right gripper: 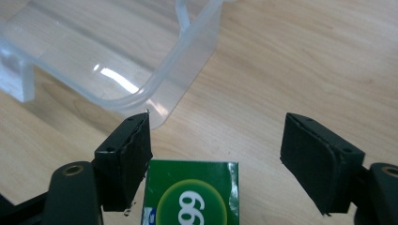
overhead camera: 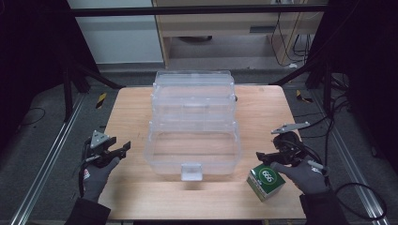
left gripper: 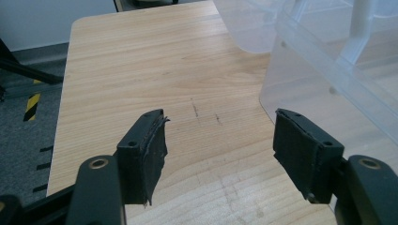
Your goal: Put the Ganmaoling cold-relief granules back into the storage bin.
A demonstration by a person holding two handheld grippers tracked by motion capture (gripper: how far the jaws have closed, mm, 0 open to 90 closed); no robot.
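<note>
Resting on wood, green box [overhead camera: 266, 182] with white "666".

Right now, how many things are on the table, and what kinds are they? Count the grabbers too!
Clear plastic boxes: 1, the clear plastic tiered box
Green boxes: 1, the green box
Hand-held grippers: 2, the left hand-held gripper and the right hand-held gripper, both open
Total: 4

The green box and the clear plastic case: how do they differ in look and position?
The green box is small and opaque, with a printed label; the clear plastic case is large, see-through and tiered. The green box lies near the table's right front corner; the clear plastic case stands mid-table, open. Both rest on the table.
</note>
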